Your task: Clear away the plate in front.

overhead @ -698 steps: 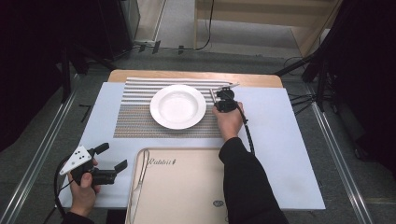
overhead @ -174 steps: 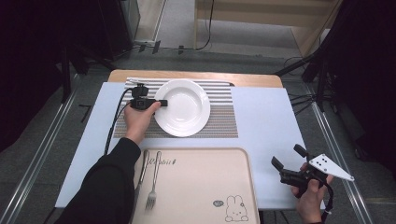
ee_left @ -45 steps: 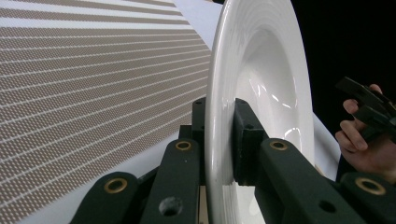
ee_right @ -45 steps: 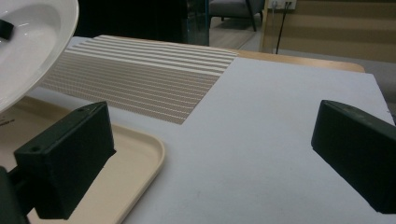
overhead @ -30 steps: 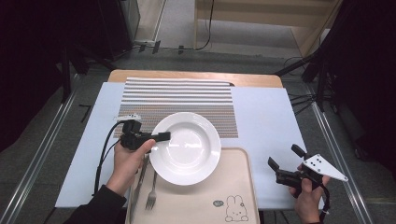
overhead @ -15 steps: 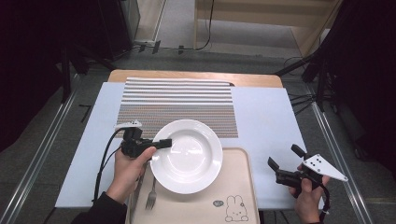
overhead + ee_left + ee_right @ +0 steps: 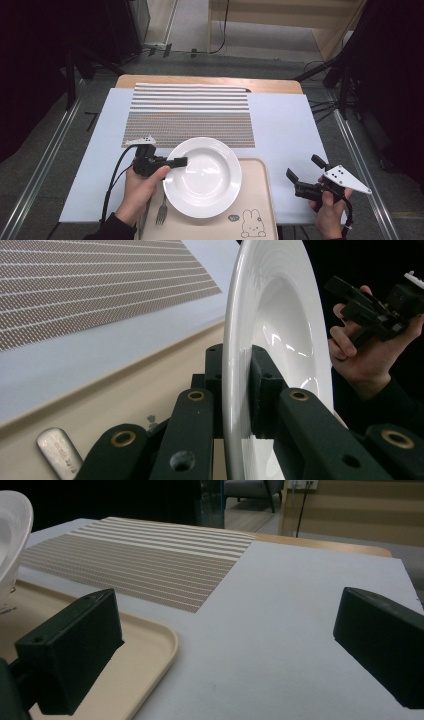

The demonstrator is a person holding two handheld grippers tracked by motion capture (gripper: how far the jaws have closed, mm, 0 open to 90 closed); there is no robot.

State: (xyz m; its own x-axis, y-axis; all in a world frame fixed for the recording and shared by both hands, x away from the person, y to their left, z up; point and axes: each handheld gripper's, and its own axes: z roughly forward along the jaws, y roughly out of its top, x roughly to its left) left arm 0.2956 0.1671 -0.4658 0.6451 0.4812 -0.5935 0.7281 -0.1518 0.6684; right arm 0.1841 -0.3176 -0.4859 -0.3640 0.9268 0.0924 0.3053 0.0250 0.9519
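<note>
plate (image 7: pixel 202 177) white, over near left part of beige tray (image 7: pixel 257 200), rim clamped by left gripper (image 7: pixel 179 162). fork (image 7: pixel 161 212) beside plate on tray. right gripper (image 7: pixel 303 175) jaws apart, empty, at right table edge.

The plate (image 7: pixel 202 177) clamped in the left claw (image 7: pixel 176 162) is glossy white glazed ceramic — smooth, with bright highlights across its bowl. The claw's jaws look like matt black plastic with brass-coloured rivets. Under it, the tray (image 7: pixel 255 210) is smooth beige plastic with a dull sheen, and the fork (image 7: pixel 161 213) beside it is brushed metal. Beyond the claw lies a woven striped placemat (image 7: pixel 190 115), coarse-textured, on a matt pale surface (image 7: pixel 285 125) with a wooden far edge.
</note>
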